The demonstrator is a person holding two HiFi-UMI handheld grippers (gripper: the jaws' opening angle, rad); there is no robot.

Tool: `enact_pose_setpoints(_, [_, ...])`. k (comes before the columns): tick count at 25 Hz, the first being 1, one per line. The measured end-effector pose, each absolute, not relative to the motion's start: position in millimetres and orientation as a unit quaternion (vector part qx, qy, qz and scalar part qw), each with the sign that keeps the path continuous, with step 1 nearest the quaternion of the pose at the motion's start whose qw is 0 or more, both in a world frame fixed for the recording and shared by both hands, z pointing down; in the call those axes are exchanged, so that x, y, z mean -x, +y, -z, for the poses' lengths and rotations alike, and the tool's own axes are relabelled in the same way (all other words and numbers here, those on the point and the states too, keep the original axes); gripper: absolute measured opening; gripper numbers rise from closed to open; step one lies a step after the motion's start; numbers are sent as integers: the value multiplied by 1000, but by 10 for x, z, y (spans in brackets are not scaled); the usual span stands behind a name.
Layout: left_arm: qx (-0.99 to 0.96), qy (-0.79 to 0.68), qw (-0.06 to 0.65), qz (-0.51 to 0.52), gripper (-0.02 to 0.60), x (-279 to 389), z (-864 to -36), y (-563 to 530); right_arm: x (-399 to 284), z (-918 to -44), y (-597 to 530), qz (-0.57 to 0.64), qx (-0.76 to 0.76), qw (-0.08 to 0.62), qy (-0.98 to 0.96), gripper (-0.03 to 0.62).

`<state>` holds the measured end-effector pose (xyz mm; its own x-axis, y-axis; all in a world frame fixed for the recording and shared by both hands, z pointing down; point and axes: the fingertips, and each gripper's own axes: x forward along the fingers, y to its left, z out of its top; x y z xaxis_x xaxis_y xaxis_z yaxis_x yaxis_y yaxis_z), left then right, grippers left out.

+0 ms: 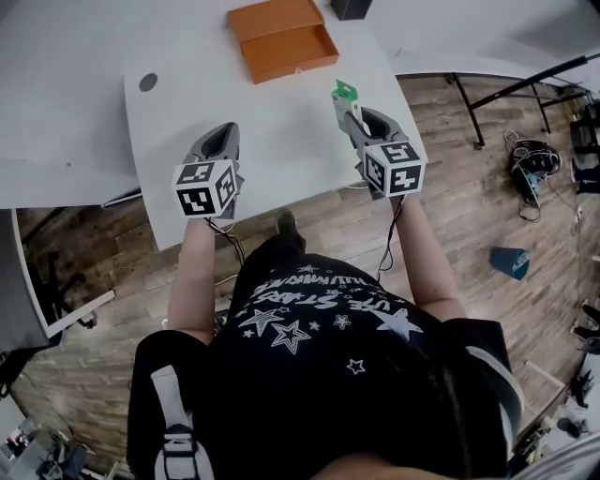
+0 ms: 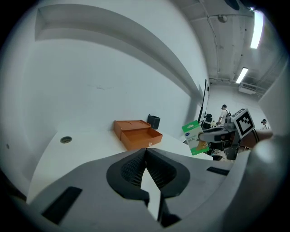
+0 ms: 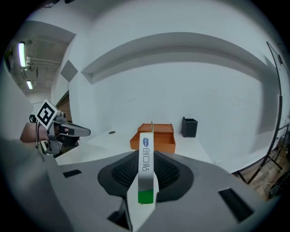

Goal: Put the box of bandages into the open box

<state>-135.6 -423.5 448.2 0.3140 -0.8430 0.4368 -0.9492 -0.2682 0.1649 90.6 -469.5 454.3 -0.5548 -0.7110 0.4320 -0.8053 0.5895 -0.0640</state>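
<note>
The green and white box of bandages [image 1: 345, 97] is clamped edge-on in my right gripper [image 1: 351, 117], held above the white table [image 1: 272, 159] near its right edge. In the right gripper view the bandage box [image 3: 145, 174] stands upright between the jaws. The open orange box [image 1: 283, 38] sits at the far side of the table, its tray empty; the same orange box [image 3: 154, 137] lies straight ahead of the right jaws. My left gripper [image 1: 221, 141] is shut and holds nothing, near the front edge. From the left gripper view, the bandage box [image 2: 194, 137] hangs to the right.
A small black container [image 1: 351, 8] stands beyond the orange box. A round grommet [image 1: 148, 82] is set in the tabletop at the left. Table legs and cables lie on the wooden floor [image 1: 487, 206] to the right.
</note>
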Motion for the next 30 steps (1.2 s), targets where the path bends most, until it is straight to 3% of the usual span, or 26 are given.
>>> enact_pose_setpoints(16, [-791,-572,189,-102,20,2211,-4387,-5961,-7,-4451,-6621,-13,-391,238,-889,117])
enact_pose_setpoints(30, [-783,-568,227,-112,20,2659,-4893,-6552,727,-4967,-7446,49,-328,323,-886,117])
